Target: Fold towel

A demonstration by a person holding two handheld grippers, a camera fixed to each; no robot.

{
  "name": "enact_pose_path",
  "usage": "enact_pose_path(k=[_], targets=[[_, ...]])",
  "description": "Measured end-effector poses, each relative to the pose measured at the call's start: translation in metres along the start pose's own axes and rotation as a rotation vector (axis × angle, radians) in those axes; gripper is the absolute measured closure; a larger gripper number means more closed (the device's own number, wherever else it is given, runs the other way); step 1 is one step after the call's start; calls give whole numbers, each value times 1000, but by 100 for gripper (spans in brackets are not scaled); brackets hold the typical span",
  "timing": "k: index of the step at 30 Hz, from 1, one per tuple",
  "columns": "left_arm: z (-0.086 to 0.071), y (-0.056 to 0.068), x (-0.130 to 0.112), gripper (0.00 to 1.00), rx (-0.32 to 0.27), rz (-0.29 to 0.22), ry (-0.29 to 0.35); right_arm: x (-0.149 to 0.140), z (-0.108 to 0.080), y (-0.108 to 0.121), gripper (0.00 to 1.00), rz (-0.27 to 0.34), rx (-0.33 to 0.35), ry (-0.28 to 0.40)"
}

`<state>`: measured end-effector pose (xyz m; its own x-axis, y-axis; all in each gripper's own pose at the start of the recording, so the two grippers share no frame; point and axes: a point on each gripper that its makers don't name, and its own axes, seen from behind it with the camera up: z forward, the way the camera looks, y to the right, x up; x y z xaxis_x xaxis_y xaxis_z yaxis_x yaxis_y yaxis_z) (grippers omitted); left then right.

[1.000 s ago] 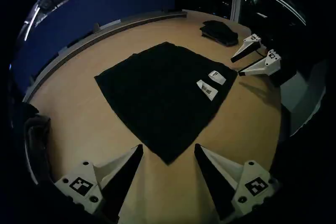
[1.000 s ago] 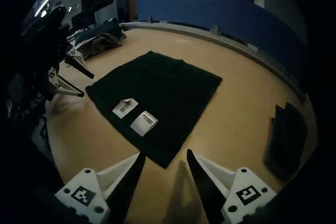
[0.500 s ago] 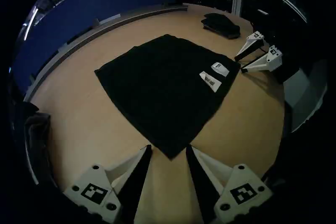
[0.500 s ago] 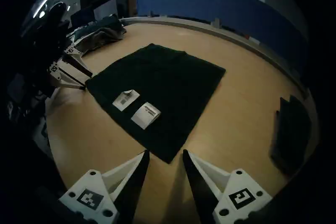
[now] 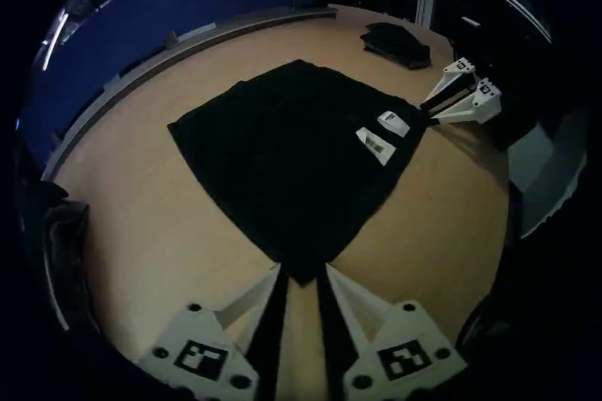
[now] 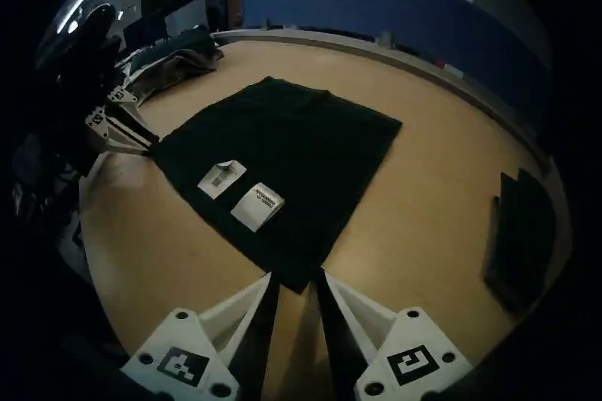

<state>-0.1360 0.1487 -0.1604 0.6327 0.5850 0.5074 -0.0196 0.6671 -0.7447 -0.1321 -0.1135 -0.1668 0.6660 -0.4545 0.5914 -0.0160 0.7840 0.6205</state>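
A dark towel (image 5: 293,153) lies flat on the wooden table (image 5: 150,228), with two white tags (image 5: 375,145) near one edge. My left gripper (image 5: 302,274) has its fingers drawn in on the towel's nearest corner, which sits pinched between the tips. My right gripper (image 6: 296,284) holds another corner of the towel (image 6: 286,153) the same way. Each gripper is also seen from the other's camera: the right gripper (image 5: 430,115) at the towel's corner beside the tags, the left gripper (image 6: 153,147) at the towel's left corner.
A stack of folded dark cloth (image 5: 395,41) sits at the table's far end, seen again as folded dark cloth (image 6: 523,235) on the right. Crumpled fabric (image 6: 177,55) lies at the back left. A blue partition (image 5: 173,10) runs behind the table's far edge.
Both grippers have moved forward to the towel's corners and their fingers have narrowed from wide open to closed on the cloth. The towel still lies flat.
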Motion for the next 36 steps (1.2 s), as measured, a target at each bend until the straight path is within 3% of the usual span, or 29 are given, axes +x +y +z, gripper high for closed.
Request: enact_pose_path(k=[6,12,27,36], targets=[[0,0,0,75,-9,-12,-4,0,2,0,75,2,-1,-3],[2,-3,-1,86,-10,0,-7,0,1,0,87,11,-1,-12],[-1,-5,5,90,-22,-28,0,2,-2,0,90,29,3,-33],[-11,-5,13,90,-23,-43,12,13,-14,1,90,27,-1,-22]])
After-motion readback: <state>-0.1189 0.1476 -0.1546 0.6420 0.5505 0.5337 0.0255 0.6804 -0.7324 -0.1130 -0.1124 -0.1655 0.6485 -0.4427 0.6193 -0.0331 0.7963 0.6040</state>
